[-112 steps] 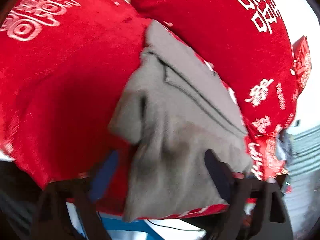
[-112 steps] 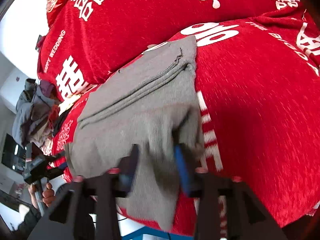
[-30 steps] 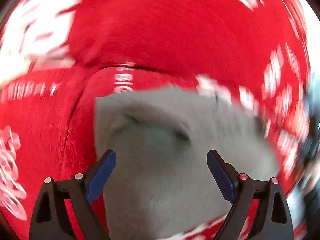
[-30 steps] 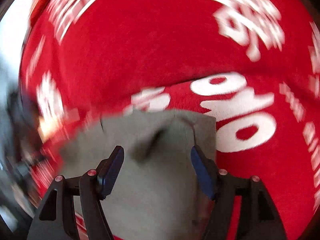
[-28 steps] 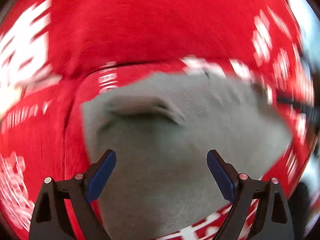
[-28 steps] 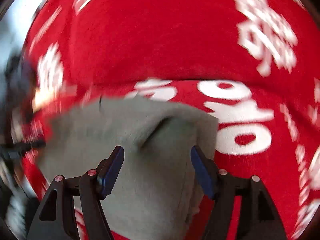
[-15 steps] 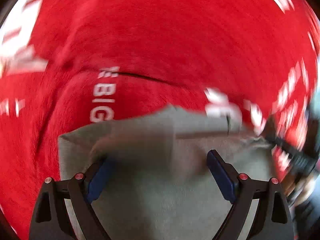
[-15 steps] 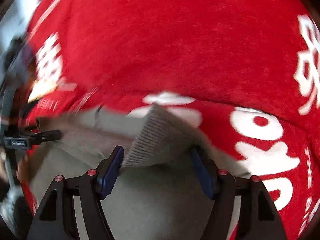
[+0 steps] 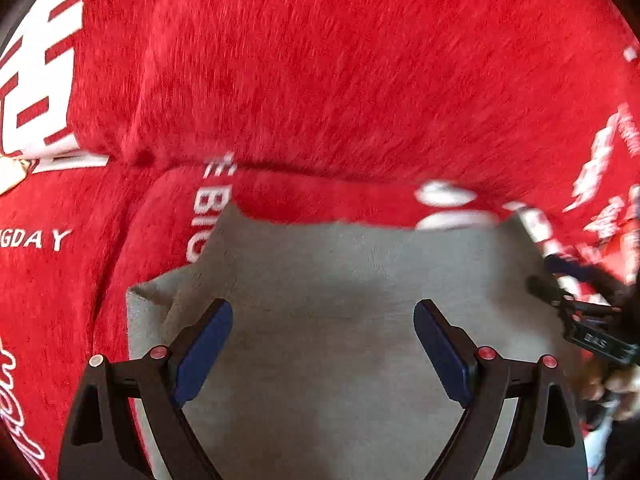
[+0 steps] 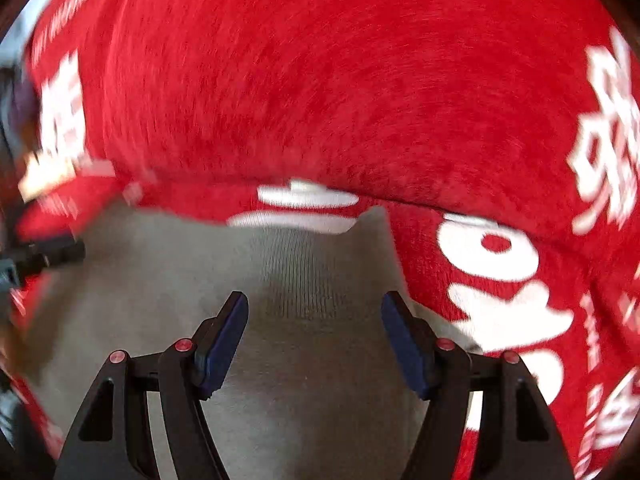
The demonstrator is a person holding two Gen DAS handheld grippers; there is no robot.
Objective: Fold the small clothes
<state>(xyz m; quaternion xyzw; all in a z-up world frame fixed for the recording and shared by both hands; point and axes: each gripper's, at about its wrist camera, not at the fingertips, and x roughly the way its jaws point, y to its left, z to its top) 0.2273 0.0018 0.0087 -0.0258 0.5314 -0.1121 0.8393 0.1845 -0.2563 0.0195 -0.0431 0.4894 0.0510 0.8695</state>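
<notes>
The left gripper (image 9: 323, 346) hangs over the grey garment (image 9: 360, 320) with its blue-padded fingers (image 9: 202, 354) spread wide apart and nothing pinched between them; whether the pads brush the cloth is not clear. The right gripper (image 10: 315, 340) stands the same way, jaws well apart above the garment's ribbed part (image 10: 304, 276), gripping nothing.

The grey garment (image 10: 248, 360) lies flat on the near part of a red plush cover (image 9: 320, 80), its far edge just short of the seam where a second red cushion (image 10: 320, 80) rises behind it. At the right of the left wrist view, the other gripper's dark frame and part of a hand (image 9: 612, 388) show beside the garment.

White printing on the red cover reads "BIG" (image 9: 206, 216) (partly hidden by the garment) and "GDAY" (image 9: 36, 238) at far left; other white characters are blurred.
</notes>
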